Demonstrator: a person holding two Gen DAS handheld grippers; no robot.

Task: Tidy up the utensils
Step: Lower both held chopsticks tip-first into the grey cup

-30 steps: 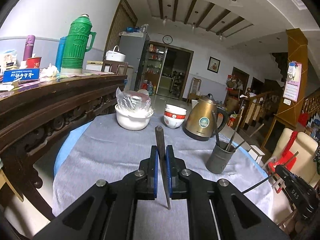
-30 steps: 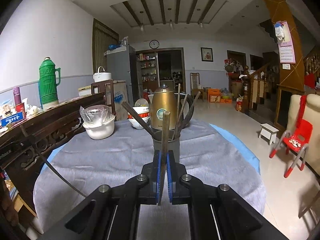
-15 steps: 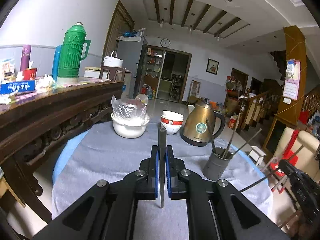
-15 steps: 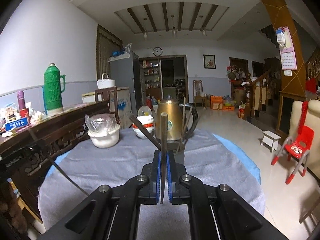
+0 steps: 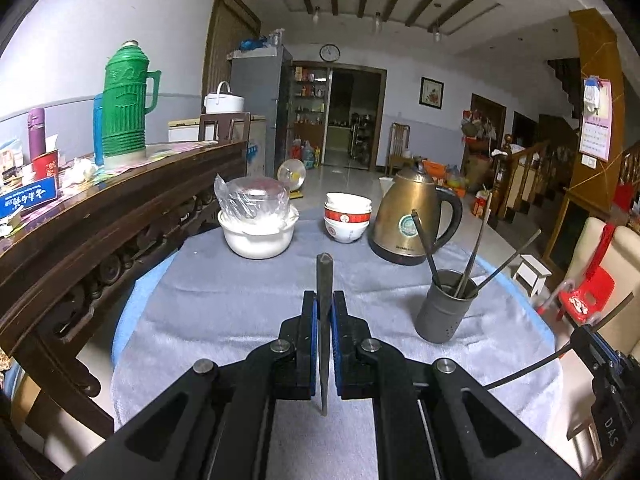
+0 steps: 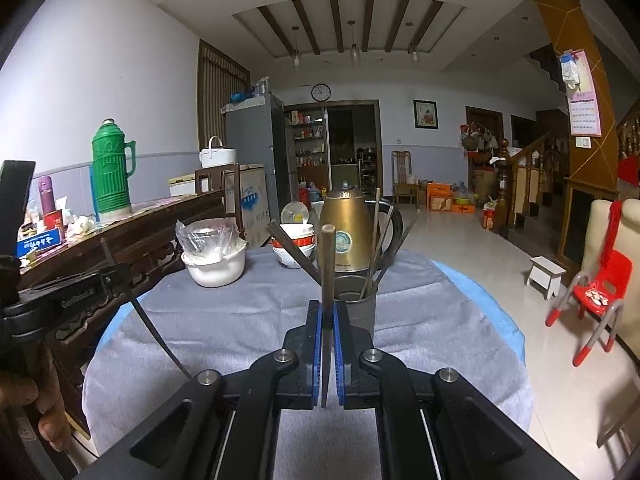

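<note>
Left wrist view: my left gripper [image 5: 324,312] is clamped on one dark chopstick [image 5: 324,300], blue pads tight against it, the stick upright between them. Beyond it lies the grey tablecloth [image 5: 224,304]; the grey utensil cup [image 5: 446,306] stands to the right with several chopsticks leaning in it, well apart from my stick. Far side: white pot [image 5: 258,236], stacked bowls [image 5: 347,218], gold kettle [image 5: 412,220].

Right wrist view: my right gripper [image 6: 328,322] is likewise closed on a second chopstick [image 6: 327,272], held upright directly in front of the cup [image 6: 360,304].

Versus a second ago: in the left view the stick was tilted and now stands straight, and the cup sits lower and further right. Right view is nearly unchanged.
</note>
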